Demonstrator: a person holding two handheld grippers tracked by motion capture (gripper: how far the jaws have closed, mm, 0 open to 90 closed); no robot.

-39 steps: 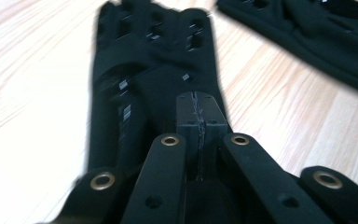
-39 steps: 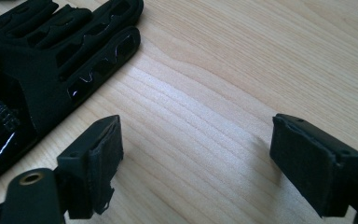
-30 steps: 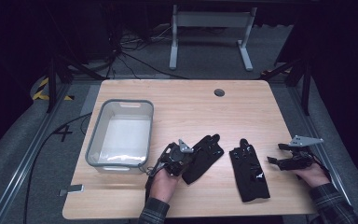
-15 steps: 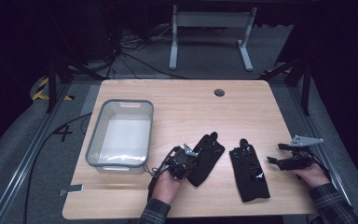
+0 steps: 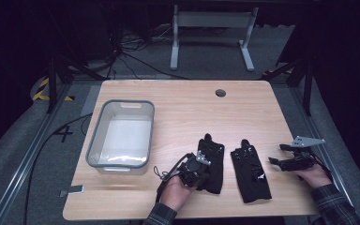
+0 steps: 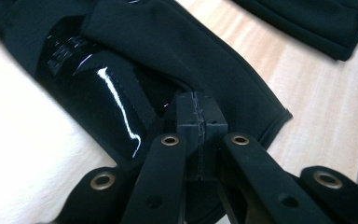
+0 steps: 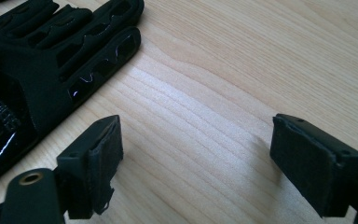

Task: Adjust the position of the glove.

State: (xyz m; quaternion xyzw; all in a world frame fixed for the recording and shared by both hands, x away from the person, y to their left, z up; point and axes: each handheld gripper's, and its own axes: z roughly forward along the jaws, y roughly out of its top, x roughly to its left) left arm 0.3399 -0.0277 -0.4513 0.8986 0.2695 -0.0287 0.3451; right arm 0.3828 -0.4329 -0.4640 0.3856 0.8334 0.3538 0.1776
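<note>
Gloves, two black ones, lie on the near part of the wooden counter. The left glove lies with its fingers pointing far, a little tilted to the right, and the right glove lies just beside it, apart from it by a narrow strip of bare wood.

The left tongs sit at the near left edge of the left glove, with the person's left hand behind them. In the left gripper view these tongs are pressed together and the two pads meet flat on each other. The black fabric of the glove lies right at their tip. I cannot tell if a fold of it is pinched between the pads.

The right tongs are at the right side of the counter, near the right glove but not touching it. In the right gripper view they are spread wide just above bare wood, with nothing between them, and the glove lies to the left of them.

A grey plastic bin stands on the left part of the counter, well apart from the gloves.
</note>
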